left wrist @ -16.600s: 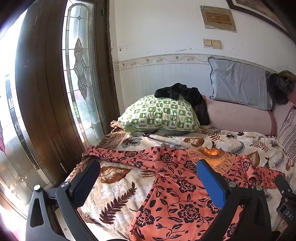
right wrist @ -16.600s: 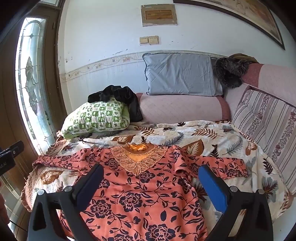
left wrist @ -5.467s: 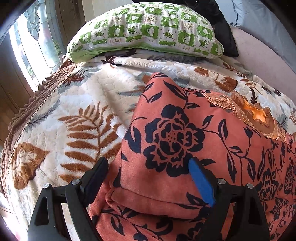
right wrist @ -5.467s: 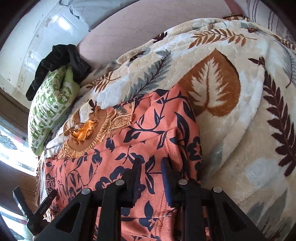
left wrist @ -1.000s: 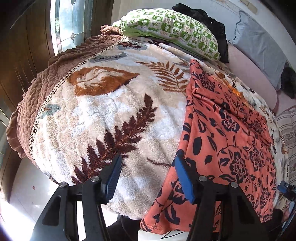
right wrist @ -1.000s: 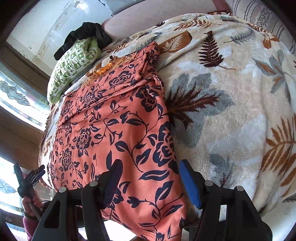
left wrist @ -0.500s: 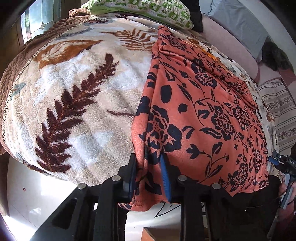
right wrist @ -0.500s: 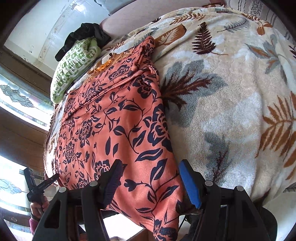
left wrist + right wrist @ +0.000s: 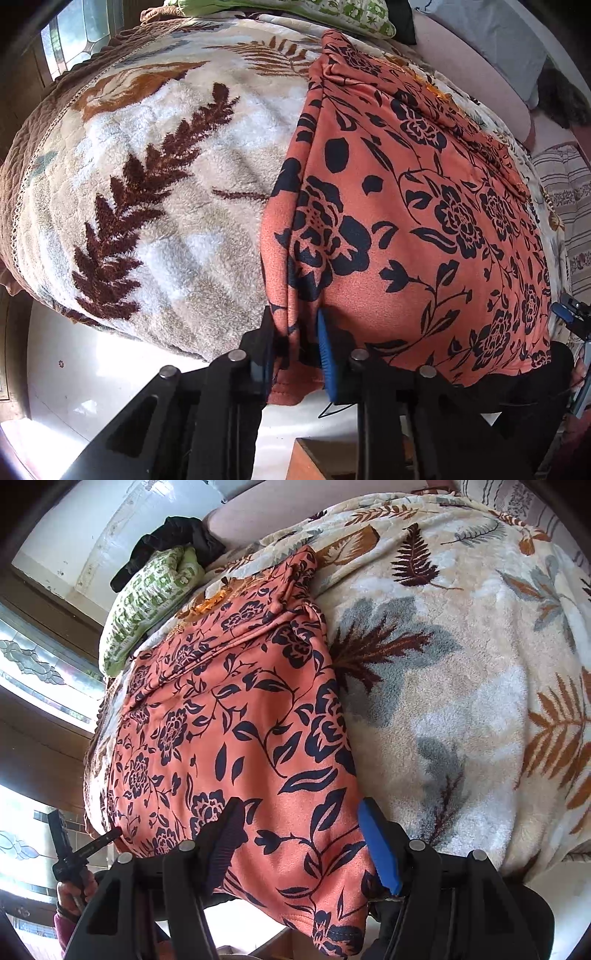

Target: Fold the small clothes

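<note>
Now the orange flowery dress (image 9: 424, 206) lies on the leafy blanket (image 9: 155, 184), its bottom edge hanging off. The left gripper (image 9: 297, 339) is closing, pinching the dress's bottom corner. The right gripper (image 9: 299, 834) is spread wide around the other corner.

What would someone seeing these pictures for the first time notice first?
The orange garment with dark floral print stands out, lying in a long folded strip across a plush leaf-patterned blanket, its hem hanging over the near edge. The left hand-held gripper is closing on one hem corner, fabric bunched between its fingers, while the right hand-held gripper straddles the other corner, open. Behind lies a green patterned pillow with dark clothing on it.
</note>
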`<state>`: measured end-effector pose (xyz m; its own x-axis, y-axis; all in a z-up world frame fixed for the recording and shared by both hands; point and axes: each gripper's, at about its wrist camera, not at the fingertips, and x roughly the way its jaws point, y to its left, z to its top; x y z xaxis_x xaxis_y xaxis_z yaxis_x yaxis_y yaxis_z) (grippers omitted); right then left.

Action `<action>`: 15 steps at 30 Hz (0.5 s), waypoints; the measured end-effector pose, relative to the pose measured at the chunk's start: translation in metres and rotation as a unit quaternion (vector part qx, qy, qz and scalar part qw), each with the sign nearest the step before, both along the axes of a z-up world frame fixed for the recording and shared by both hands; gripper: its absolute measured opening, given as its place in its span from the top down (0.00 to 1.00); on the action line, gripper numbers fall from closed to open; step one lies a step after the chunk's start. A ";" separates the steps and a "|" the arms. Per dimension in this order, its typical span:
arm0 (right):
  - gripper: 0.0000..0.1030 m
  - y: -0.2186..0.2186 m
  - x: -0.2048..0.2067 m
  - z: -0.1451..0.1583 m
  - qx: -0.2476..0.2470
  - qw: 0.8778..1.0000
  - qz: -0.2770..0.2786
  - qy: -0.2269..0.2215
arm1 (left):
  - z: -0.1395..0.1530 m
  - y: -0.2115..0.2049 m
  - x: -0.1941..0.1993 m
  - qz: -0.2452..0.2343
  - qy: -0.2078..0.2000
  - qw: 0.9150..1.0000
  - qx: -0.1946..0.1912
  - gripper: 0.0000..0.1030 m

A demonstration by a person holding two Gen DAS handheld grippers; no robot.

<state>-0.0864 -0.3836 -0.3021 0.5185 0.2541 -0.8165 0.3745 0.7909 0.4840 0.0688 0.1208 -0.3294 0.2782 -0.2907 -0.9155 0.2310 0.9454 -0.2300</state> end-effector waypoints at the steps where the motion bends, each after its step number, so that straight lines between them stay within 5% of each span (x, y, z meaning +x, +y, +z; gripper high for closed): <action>1: 0.34 0.000 0.000 0.000 0.001 1.000 0.000 0.000 | 0.002 0.001 -0.001 0.001 -0.001 1.000 -0.010 0.92; 8: 0.34 -0.001 0.000 0.001 -0.001 1.000 0.004 0.016 | 0.011 -0.019 -0.006 -0.038 -0.031 0.999 -0.007 0.92; 10: 0.34 -0.003 -0.001 0.001 -0.004 1.000 0.003 0.022 | 0.005 -0.023 -0.002 -0.033 -0.020 0.999 0.014 0.76; 12: 0.34 -0.007 -0.003 -0.001 -0.004 1.000 0.000 0.031 | 0.003 -0.027 0.000 -0.037 -0.017 0.999 0.015 0.72; 15: 0.34 -0.011 -0.006 -0.008 0.000 0.999 -0.009 0.044 | 0.003 -0.028 0.000 -0.040 -0.018 0.999 0.011 0.77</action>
<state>-0.0928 -0.3943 -0.3096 0.4491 0.2450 -0.8593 0.4301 0.7836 0.4482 0.0693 0.0925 -0.3261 0.2879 -0.2934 -0.9116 0.3128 0.9285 -0.2001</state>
